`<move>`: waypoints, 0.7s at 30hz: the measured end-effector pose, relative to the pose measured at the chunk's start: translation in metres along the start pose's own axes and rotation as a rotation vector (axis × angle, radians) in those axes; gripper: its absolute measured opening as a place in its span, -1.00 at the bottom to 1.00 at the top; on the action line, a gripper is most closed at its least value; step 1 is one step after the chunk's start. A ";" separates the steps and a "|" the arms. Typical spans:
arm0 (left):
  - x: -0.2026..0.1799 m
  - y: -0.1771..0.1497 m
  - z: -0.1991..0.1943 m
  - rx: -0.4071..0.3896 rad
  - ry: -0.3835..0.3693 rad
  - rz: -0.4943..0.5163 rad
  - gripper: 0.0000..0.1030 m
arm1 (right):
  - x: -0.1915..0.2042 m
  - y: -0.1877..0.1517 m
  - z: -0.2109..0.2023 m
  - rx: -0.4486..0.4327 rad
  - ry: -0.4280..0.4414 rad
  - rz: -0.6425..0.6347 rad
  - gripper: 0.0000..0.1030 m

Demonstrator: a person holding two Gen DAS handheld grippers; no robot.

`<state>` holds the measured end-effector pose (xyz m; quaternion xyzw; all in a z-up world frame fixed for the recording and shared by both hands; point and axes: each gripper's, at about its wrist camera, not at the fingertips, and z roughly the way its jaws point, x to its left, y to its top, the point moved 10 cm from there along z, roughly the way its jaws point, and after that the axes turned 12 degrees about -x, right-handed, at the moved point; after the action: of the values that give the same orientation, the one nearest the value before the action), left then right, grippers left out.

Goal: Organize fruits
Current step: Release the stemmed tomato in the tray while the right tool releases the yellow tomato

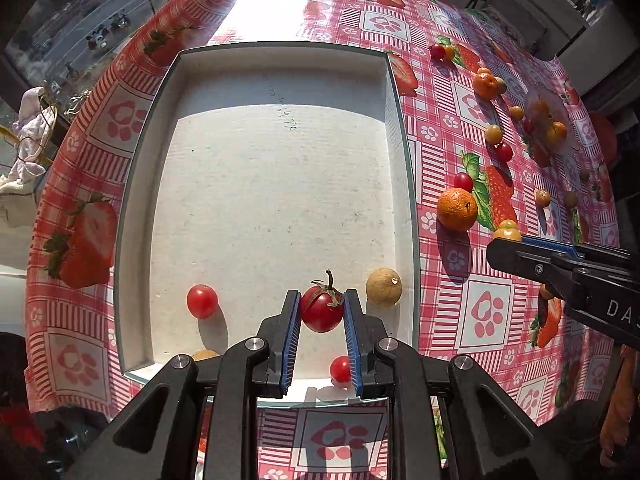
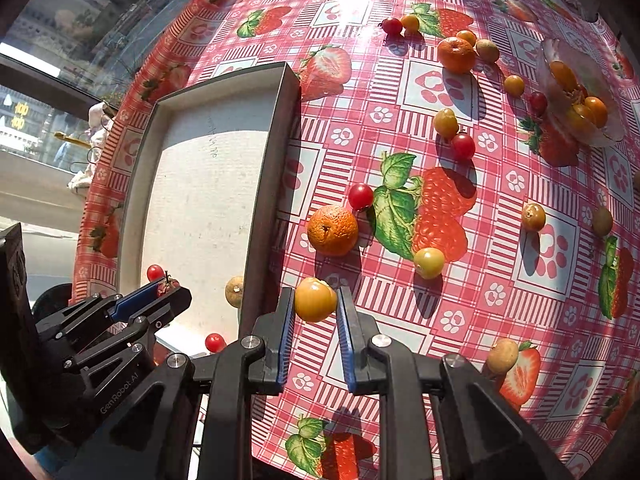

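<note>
Now the left gripper (image 1: 322,312) pinches a red tomato (image 1: 322,309) low in the frame, over the white box (image 1: 276,184), while the right gripper (image 2: 316,302) pinches a yellow tomato (image 2: 315,299) at bottom centre, beside an orange (image 2: 332,230) on the desk (image 2: 500,184)

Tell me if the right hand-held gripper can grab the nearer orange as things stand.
Probably not yet: the right hand-held gripper is already shut on a yellow tomato. The orange lies close ahead with nothing between.
</note>
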<state>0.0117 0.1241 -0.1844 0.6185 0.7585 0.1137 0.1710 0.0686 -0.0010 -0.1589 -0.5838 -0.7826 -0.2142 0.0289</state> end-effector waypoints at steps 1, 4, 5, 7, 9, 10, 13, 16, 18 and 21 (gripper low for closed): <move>0.005 -0.003 0.002 0.005 0.005 -0.006 -0.56 | 0.007 0.001 0.003 0.004 0.006 -0.011 -0.57; 0.017 -0.010 0.009 0.024 0.009 -0.024 -0.56 | 0.030 0.003 0.014 0.022 0.021 -0.046 -0.57; 0.019 -0.012 0.011 0.030 0.009 -0.028 -0.56 | 0.037 0.004 0.017 0.029 0.026 -0.058 -0.57; 0.023 -0.017 0.016 0.042 0.013 -0.030 -0.56 | 0.049 0.004 0.026 0.042 0.031 -0.082 -0.57; 0.025 -0.022 0.020 0.053 0.013 -0.030 -0.56 | 0.059 0.005 0.035 0.057 0.035 -0.103 -0.57; 0.026 -0.024 0.022 0.058 0.011 -0.031 -0.56 | 0.063 0.005 0.039 0.066 0.037 -0.112 -0.57; 0.027 -0.026 0.025 0.061 0.013 -0.032 -0.56 | 0.073 0.005 0.052 0.090 0.035 -0.140 -0.57; 0.028 -0.028 0.027 0.062 0.010 -0.043 -0.56 | 0.079 0.003 0.064 0.111 0.026 -0.162 -0.57; 0.027 -0.030 0.028 0.065 0.009 -0.041 -0.56 | 0.081 0.002 0.070 0.124 0.017 -0.175 -0.57; 0.027 -0.033 0.030 0.072 0.014 -0.038 -0.56 | 0.080 -0.003 0.077 0.148 0.005 -0.189 -0.56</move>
<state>-0.0105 0.1420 -0.2274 0.6088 0.7749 0.0872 0.1456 0.0559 0.0992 -0.2057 -0.5032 -0.8477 -0.1590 0.0535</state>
